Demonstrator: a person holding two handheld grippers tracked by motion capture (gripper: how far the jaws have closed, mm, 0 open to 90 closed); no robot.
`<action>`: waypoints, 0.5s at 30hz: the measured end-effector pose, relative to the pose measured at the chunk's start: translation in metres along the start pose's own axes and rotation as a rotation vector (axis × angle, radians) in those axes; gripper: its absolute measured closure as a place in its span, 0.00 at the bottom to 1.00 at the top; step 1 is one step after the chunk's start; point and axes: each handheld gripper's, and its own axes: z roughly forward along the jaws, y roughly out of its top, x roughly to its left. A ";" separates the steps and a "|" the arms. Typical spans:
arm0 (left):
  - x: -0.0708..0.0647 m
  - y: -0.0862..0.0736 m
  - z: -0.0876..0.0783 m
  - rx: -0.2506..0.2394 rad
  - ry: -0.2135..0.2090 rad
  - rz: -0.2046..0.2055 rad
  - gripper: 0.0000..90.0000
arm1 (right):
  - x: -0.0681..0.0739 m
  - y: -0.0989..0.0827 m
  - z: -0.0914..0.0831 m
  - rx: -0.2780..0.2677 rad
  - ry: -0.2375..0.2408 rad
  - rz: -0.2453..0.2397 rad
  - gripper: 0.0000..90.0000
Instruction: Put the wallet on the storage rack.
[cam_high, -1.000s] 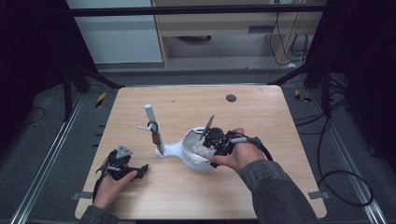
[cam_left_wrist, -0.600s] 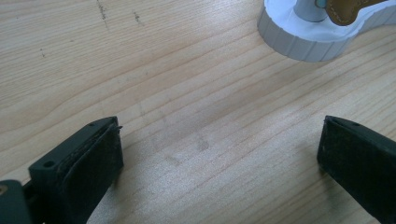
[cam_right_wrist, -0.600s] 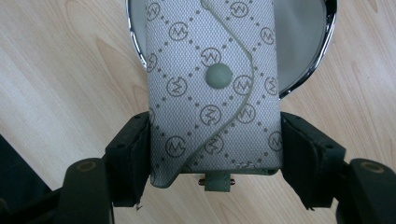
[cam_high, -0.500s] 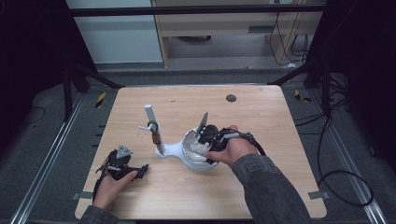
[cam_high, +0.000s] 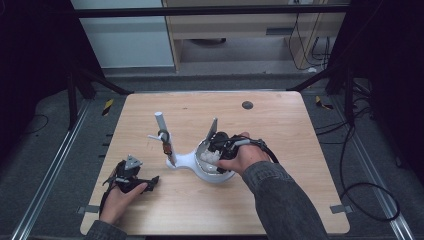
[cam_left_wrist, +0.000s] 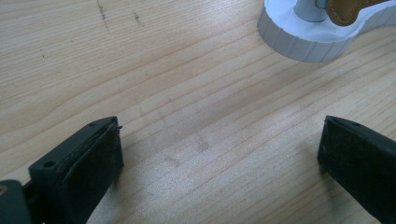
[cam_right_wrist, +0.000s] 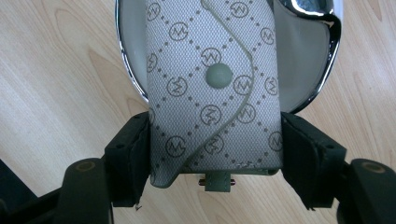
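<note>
a grey monogrammed key pouch (cam_right_wrist: 212, 88) hangs over the chrome-rimmed white dish (cam_right_wrist: 306, 70) of a white stand (cam_high: 187, 161), pinched at its sides by the right tool (cam_right_wrist: 215, 156), whose jaws are closed on it. if the pouch is let go while its lower end overhangs the rim, it will likely tip out onto the tabletop (cam_high: 280, 130). a push against the dish could also slide the light stand or rock its upright post (cam_high: 164, 135), where a tan strap (cam_high: 166, 147) hangs. the left tool (cam_left_wrist: 219, 163) rests open on the tabletop, well apart, holding nothing and steadying nothing.
</note>
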 end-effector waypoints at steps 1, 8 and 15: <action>0.000 0.000 0.000 0.000 0.000 0.000 0.00 | 0.000 0.001 0.001 0.000 0.000 -0.007 0.35; 0.000 0.000 0.000 0.000 0.000 0.000 0.00 | 0.001 0.005 0.005 0.009 -0.001 -0.011 0.34; 0.000 0.000 0.000 0.000 0.000 0.001 0.00 | 0.001 0.008 0.008 0.004 0.004 -0.007 0.34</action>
